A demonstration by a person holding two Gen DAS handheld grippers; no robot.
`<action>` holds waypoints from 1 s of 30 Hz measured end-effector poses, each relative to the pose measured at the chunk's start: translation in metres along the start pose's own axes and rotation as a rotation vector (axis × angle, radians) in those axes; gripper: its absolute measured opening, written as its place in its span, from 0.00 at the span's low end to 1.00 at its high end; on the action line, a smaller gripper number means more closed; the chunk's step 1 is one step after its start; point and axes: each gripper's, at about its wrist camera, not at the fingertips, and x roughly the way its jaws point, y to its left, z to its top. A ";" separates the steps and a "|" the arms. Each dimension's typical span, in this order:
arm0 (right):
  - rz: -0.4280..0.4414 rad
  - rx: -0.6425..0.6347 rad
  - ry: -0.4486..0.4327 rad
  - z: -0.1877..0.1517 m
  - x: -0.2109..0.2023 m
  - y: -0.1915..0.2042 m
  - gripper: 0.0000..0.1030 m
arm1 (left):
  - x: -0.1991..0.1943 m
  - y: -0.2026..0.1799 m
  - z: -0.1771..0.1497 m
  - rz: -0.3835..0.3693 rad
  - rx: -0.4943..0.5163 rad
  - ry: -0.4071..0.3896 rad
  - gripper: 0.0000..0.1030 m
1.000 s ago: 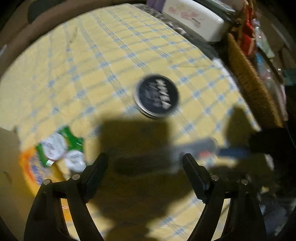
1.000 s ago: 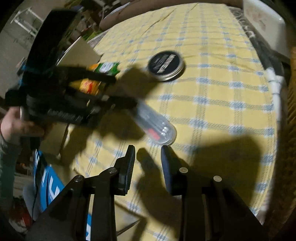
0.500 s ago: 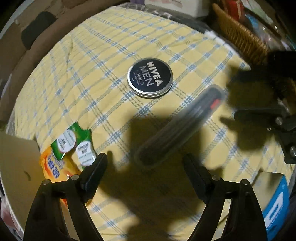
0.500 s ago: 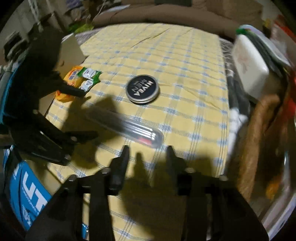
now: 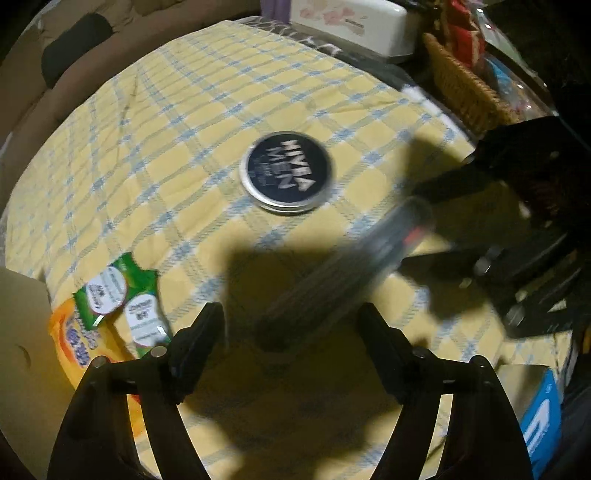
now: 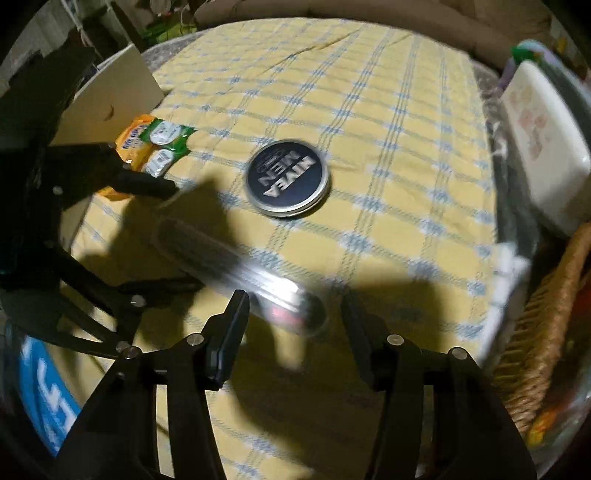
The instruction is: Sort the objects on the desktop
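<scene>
Since half a second earlier the right gripper [image 6: 293, 314] had spread wide around the tube [image 6: 236, 266] end; left gripper [image 5: 291, 325], likewise spread and empty, should have centred before squeezing.

A yellow-and-blue checked cloth [image 5: 155, 155] spreads out ahead of the left claw [image 5: 291, 314]. Far ahead and to its right sits a white flowered box [image 5: 351, 22], with a wicker basket [image 5: 465, 85] nearer on that side. A cardboard flap [image 5: 18, 332] lies close at its left, and a blue carton [image 5: 539, 413] close at its right.
</scene>
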 end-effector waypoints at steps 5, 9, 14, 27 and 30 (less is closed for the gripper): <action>-0.085 -0.090 -0.007 -0.003 0.003 0.014 0.43 | 0.001 -0.005 0.004 0.002 0.016 -0.012 0.75; -0.064 -0.060 -0.045 -0.008 0.001 0.010 0.43 | -0.001 -0.004 0.002 0.005 -0.013 -0.040 0.72; -0.064 -0.014 -0.079 -0.012 -0.004 0.012 0.42 | -0.006 0.000 0.001 -0.005 -0.040 -0.039 0.71; -0.084 0.040 -0.165 0.002 -0.072 0.029 0.19 | -0.067 0.007 0.009 -0.050 -0.149 -0.113 0.63; -0.054 0.079 -0.157 -0.004 -0.065 0.022 0.20 | -0.055 0.019 -0.003 -0.024 -0.184 -0.067 0.63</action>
